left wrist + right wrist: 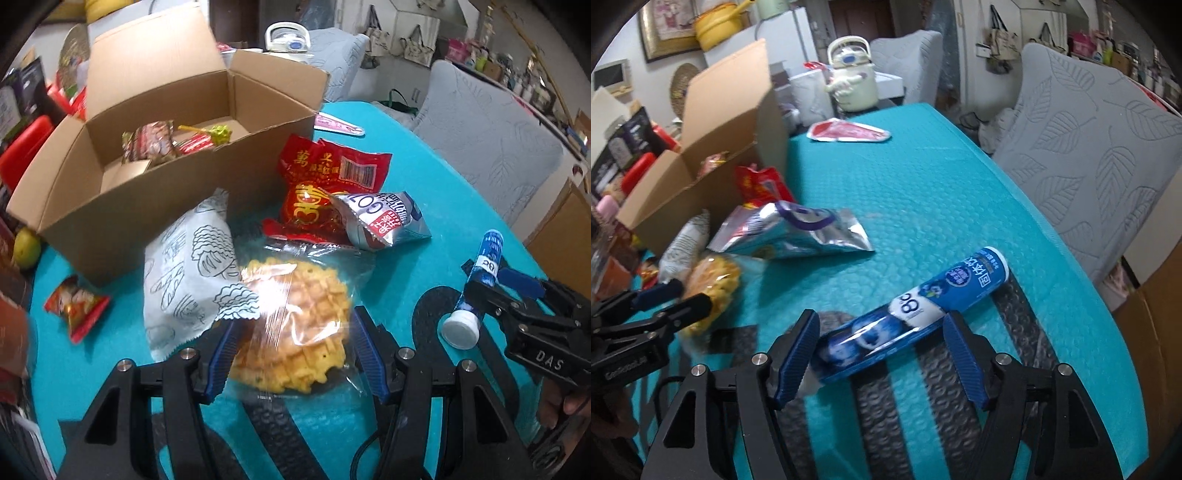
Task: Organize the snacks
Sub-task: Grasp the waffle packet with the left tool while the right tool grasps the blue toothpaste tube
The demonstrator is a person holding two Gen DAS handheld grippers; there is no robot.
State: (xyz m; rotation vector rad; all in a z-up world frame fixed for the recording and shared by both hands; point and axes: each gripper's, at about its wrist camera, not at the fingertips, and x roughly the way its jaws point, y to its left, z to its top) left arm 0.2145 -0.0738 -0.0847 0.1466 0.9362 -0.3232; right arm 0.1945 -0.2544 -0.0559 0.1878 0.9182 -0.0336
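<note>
A waffle in a clear bag (295, 314) sits between the blue pads of my left gripper (293, 354), which is shut on it, low over the teal table (424, 155). In the right wrist view the left gripper (677, 295) and the waffle (713, 284) are at the left. A blue tube with a white cap (945, 291) lies slantwise between the fingers of my right gripper (879, 350), which is open, its pads standing off the tube. The left wrist view shows the right gripper (491, 284) around the tube (484, 266). An open cardboard box (177, 206) holds a few snacks.
Beside the waffle lie a white illustrated packet (184, 277), a red packet (332, 173) and a silver packet (384, 221). A small red packet (77, 306) lies left of the box. A flat pink packet (846, 133), a kettle (851, 77) and covered chairs (1089, 166) stand beyond.
</note>
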